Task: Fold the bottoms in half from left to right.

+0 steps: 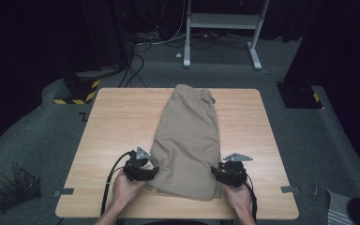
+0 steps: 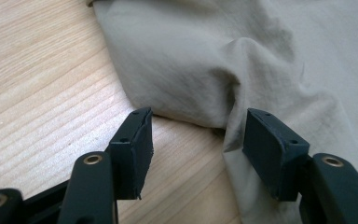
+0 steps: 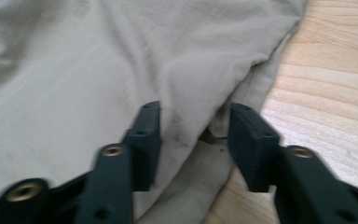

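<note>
Two grippers, left gripper (image 1: 146,172) and right gripper (image 1: 219,174), jaws apart, flanking folded shorts' (image 1: 190,140) near hem, bare table (image 1: 117,126) outside.

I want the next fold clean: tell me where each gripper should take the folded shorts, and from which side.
Grip the shorts at the near hem corners, left gripper from the left edge, right gripper from the right. There the stacked layers lift slightly off the table, so a jaw can probably slide beneath.
</note>
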A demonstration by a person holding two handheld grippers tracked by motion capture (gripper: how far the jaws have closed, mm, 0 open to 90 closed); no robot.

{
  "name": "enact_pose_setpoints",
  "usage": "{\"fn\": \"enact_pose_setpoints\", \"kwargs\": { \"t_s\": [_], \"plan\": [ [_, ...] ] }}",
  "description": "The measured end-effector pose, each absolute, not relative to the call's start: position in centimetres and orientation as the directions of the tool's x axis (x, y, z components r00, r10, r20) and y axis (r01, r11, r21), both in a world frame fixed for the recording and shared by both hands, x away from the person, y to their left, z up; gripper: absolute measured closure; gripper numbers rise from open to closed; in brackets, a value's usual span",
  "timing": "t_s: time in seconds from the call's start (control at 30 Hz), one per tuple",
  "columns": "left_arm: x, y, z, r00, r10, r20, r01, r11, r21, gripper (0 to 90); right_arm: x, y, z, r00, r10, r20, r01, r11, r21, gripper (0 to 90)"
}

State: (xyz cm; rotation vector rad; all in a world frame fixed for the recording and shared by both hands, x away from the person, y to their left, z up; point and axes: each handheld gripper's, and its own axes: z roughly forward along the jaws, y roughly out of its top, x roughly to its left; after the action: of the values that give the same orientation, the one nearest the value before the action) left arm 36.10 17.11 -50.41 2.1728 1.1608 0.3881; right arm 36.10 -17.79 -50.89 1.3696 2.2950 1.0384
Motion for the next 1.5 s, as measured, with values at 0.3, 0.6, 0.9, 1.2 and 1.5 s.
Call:
{"fn": "enact_pose_setpoints", "kwargs": {
  "t_s": [0.3, 0.6, 0.9, 1.2, 1.5],
  "plan": [
    [36.2, 16.9, -49.4, 0.559, 0.829, -0.007, 0.62, -0.412, 0.668, 39.8, 36.1, -18.0, -47.5, -0.552, 0.833, 0.039, 0.549, 0.327, 0.769, 89.0],
    [37.0, 16.2, -49.4, 0.558, 0.829, -0.045, 0.633, -0.39, 0.668, 39.6, 37.9, -19.8, -49.5, -0.492, 0.87, 0.027, 0.676, 0.362, 0.642, 85.0],
    [39.5, 14.5, -50.8, 0.546, 0.838, -0.014, 0.636, -0.404, 0.658, 39.6, 38.0, -17.4, -48.8, -0.497, 0.868, -0.027, 0.58, 0.355, 0.733, 60.1],
    [36.8, 16.3, -51.2, 0.582, 0.813, -0.008, 0.623, -0.44, 0.647, 36.6, 37.5, -18.2, -51.7, -0.494, 0.869, 0.022, 0.628, 0.339, 0.701, 53.8],
    [35.0, 16.1, -48.7, 0.622, 0.783, -0.023, 0.539, -0.406, 0.738, 34.0, 36.7, -18.2, -50.0, -0.491, 0.871, 0.0, 0.586, 0.329, 0.741, 47.2]
  ]
}}
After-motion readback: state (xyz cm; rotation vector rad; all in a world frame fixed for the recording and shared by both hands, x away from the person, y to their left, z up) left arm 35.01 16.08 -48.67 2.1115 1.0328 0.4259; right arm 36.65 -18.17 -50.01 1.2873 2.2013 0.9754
